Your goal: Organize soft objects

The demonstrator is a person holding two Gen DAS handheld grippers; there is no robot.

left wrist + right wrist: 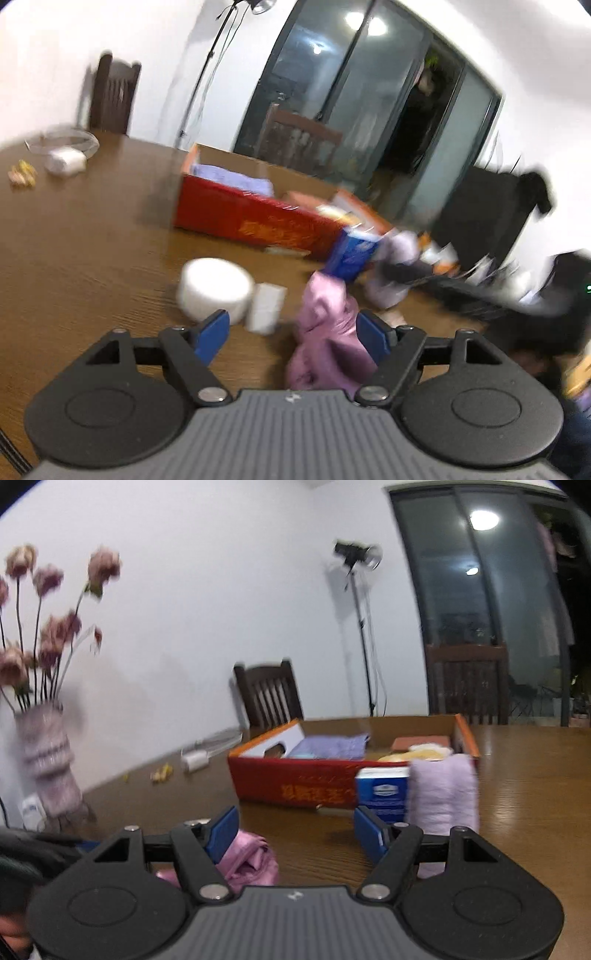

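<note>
A crumpled pink cloth (325, 332) lies on the wooden table (92, 236), just ahead of my open, empty left gripper (293, 334) and against its right finger. A rolled lilac towel (391, 269) stands beyond it beside a blue carton (352, 256). The red cardboard box (255, 221) behind them holds a folded lilac cloth (236, 179). In the right wrist view my right gripper (295, 830) is open and empty above the table, with the pink cloth (247, 860) at its left finger and the lilac towel (443, 794) and blue carton (382, 790) at its right. The red box (295, 782) is ahead.
A white round roll (214, 290) and a small white block (266, 308) lie left of the pink cloth. A glass bowl (66, 142) and small items sit at the far left. A vase of dried flowers (48, 760) stands at the left. Chairs (269, 694) stand beyond the table.
</note>
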